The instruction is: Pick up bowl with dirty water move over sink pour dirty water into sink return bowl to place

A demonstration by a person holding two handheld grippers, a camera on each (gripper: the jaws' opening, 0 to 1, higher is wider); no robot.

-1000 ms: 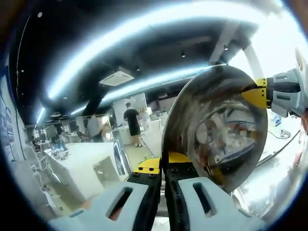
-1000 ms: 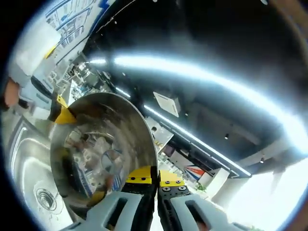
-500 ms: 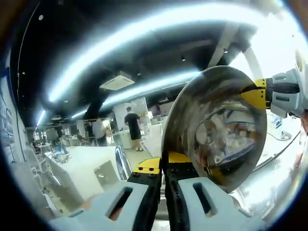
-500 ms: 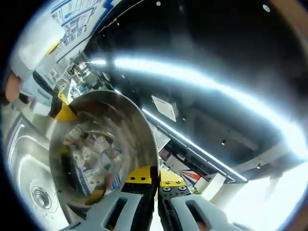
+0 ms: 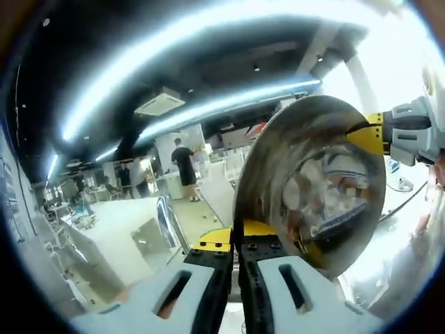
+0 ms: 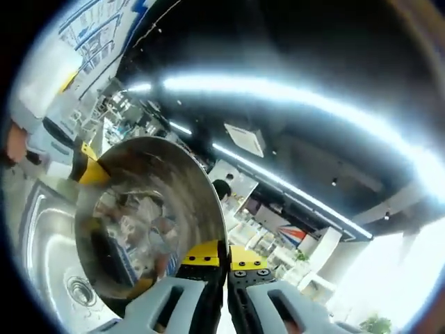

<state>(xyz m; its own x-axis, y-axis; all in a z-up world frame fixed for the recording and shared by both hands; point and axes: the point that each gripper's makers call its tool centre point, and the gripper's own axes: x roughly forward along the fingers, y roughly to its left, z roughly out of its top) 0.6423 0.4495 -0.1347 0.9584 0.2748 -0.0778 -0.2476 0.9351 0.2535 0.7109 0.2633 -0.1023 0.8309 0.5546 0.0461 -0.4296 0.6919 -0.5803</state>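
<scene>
Both cameras have swung a little since a second ago, while one steel bowl (image 5: pixel 313 188) stays tipped on edge, pinched between two claws.

Seen from the left gripper view, the left claw (image 5: pixel 233 254) is closed narrow on the bowl's near rim, and the right claw (image 5: pixel 375 133) comes in from the right to grip the far rim, its yellow tip against the steel; beyond the bowl stand a curved faucet (image 5: pixel 167 223) and a distant person in dark clothes (image 5: pixel 184 167). From the right gripper view, the right claw (image 6: pixel 228 257) is clamped on the bowl (image 6: pixel 149 223) at its rim, the left claw (image 6: pixel 87 170) holds the opposite edge, and the sink (image 6: pixel 49 243) with one drain (image 6: pixel 81 292) lies below the bowl's open mouth.
</scene>
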